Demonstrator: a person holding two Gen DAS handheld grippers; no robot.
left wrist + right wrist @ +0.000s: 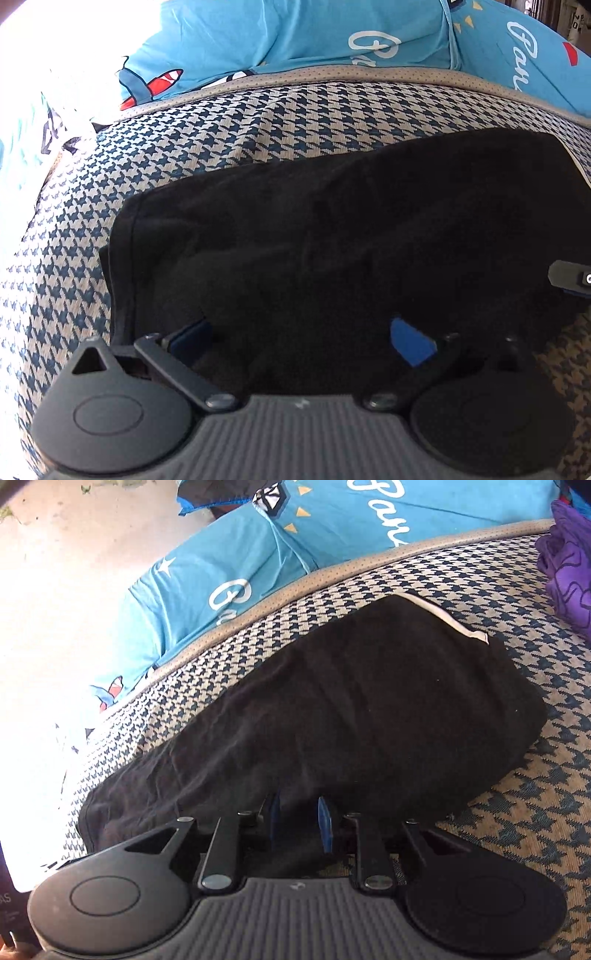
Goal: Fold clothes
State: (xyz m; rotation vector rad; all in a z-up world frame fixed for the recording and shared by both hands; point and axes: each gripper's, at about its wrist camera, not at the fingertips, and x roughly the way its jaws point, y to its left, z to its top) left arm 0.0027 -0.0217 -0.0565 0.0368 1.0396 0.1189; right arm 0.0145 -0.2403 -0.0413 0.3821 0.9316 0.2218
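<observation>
A black garment lies folded into a thick bundle on a houndstooth cushion. My left gripper stands open and wide at the bundle's near edge, one blue pad on either side of the cloth. In the right wrist view the same black garment stretches away, with a white-trimmed edge at its far end. My right gripper sits at its near edge with the jaws narrowly apart, and the fingertips are sunk in dark cloth. Part of the right gripper shows at the left view's right edge.
Bright blue printed bedding lies beyond the cushion's grey piped border. A crumpled purple garment sits at the far right on the houndstooth cushion. The left side is washed out by glare.
</observation>
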